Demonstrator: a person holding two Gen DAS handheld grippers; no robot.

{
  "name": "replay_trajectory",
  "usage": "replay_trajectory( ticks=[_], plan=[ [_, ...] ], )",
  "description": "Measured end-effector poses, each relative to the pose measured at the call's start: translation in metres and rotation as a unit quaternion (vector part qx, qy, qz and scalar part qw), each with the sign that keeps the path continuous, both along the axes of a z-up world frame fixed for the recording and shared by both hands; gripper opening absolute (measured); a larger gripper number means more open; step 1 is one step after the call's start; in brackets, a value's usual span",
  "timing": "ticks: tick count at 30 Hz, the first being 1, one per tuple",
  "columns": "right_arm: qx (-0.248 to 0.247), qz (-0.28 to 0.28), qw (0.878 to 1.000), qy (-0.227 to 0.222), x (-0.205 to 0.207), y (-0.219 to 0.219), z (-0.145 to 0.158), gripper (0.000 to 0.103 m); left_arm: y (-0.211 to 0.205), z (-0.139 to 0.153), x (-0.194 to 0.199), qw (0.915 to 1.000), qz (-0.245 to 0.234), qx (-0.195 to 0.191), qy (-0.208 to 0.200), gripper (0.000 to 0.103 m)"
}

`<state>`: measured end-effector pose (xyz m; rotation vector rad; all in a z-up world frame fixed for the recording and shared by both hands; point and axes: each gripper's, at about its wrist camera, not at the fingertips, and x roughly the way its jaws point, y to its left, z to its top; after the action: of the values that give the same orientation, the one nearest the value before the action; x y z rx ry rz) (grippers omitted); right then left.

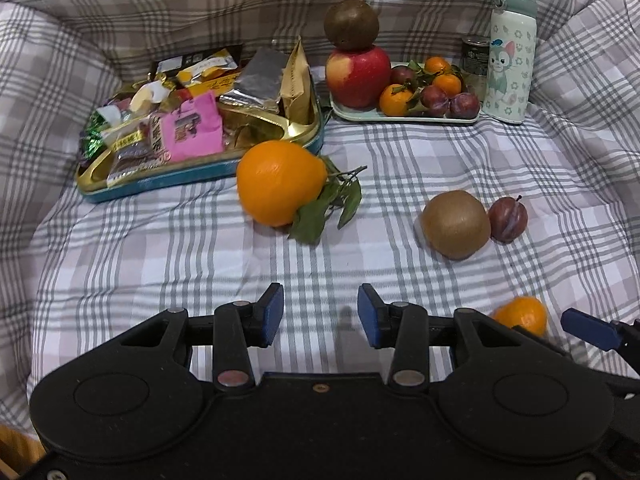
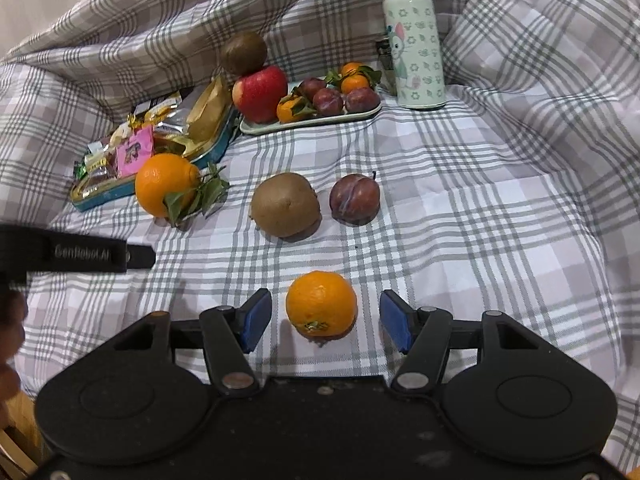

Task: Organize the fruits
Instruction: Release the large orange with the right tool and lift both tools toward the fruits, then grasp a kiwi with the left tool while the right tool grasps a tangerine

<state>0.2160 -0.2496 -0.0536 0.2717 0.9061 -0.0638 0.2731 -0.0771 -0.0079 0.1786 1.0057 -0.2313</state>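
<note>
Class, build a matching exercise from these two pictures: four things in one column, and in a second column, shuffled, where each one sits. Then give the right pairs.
Things
1. dark brown fruit
2. small mandarin
3. loose plum
4. big leafy orange

Places
A. on the cloth beside the loose kiwi
B. between the open right claw fingers, untouched
C. perched on the red apple
D. next to the snack tin

Pairs: 1-C, 2-B, 3-A, 4-D

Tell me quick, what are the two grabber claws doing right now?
Left gripper: open, nothing between its pads.
Right gripper: open, with the small orange sitting between its pads, not squeezed.
</note>
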Motion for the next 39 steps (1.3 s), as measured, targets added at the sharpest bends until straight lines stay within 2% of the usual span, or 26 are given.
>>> replay_trajectory(
  ticks=[7,16,23,36,39],
  plan=[
    [-0.004,0.007,1.0,0.019,0.012,0.001,-0.015,0.064,-0.009,-0.004,0.009,0.9997,-0.018,-0.011,0.012,0.049],
    [-0.008,0.014,1.0,0.017,0.017,0.0,-0.021,0.064,-0.032,0.003,0.012,0.9976,-0.064,-0.027,-0.005,0.049],
    [-0.009,0.032,0.999,0.016,0.018,0.003,-0.026,0.053,-0.055,0.004,0.018,0.9935,-0.106,-0.04,-0.011,0.049],
    [-0.011,0.042,0.999,0.012,0.018,0.001,-0.03,0.052,-0.085,-0.012,0.036,0.9821,-0.186,-0.031,-0.003,0.049],
    [-0.013,0.045,0.999,0.01,0.018,0.002,-0.031,0.052,-0.089,-0.019,0.041,0.9804,-0.193,-0.036,0.007,0.053]
  ],
)
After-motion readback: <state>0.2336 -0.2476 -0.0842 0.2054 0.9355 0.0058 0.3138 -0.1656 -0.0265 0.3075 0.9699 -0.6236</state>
